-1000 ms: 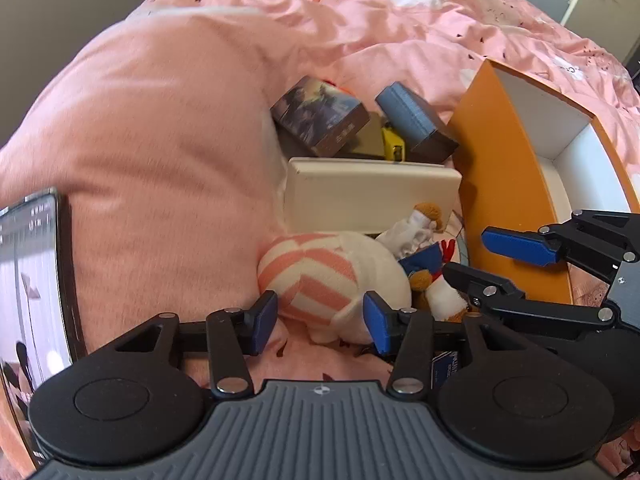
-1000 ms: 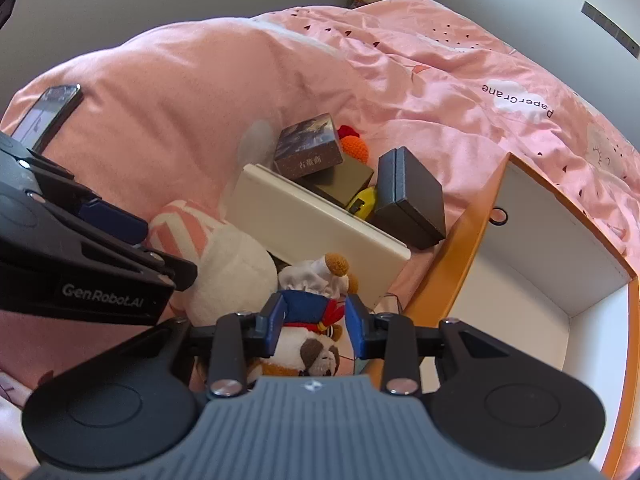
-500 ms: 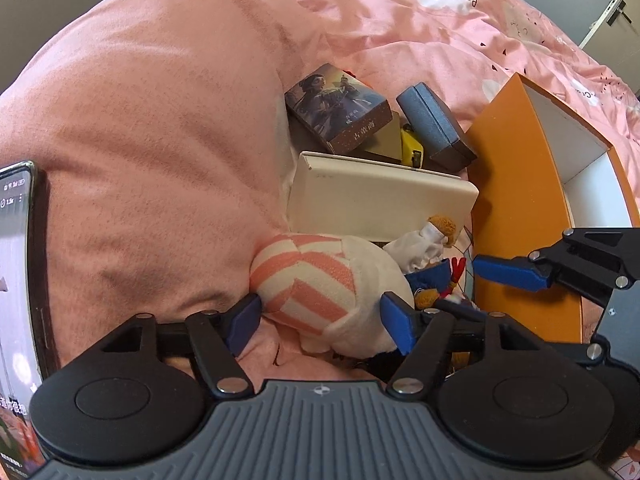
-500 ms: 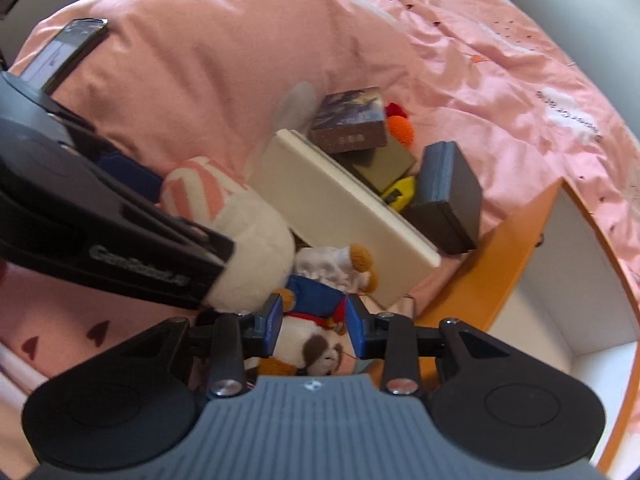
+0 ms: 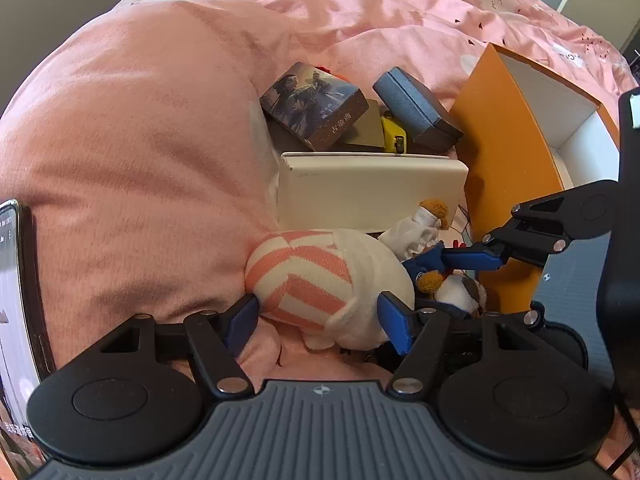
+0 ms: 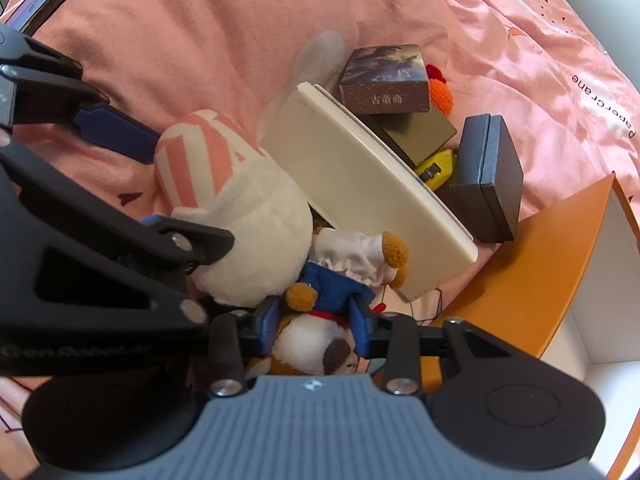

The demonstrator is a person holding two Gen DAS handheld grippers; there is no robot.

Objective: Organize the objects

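Observation:
A white plush with a pink-striped end lies on the pink bed between the blue pads of my left gripper, which stands open around it. It also shows in the right wrist view. My right gripper is shut on a small plush dog in a blue coat, right beside the white plush; the dog also shows in the left wrist view. An open orange box with a white inside stands at the right.
A cream flat box leans behind the toys. Behind it lie a picture-printed box, a grey-blue case, a yellow item and an orange knitted toy. A phone sits at the left.
Both grippers have moved in closer to the toys. My left jaws have opened wider and now straddle the striped plush. My right gripper keeps its hold on the plush dog.

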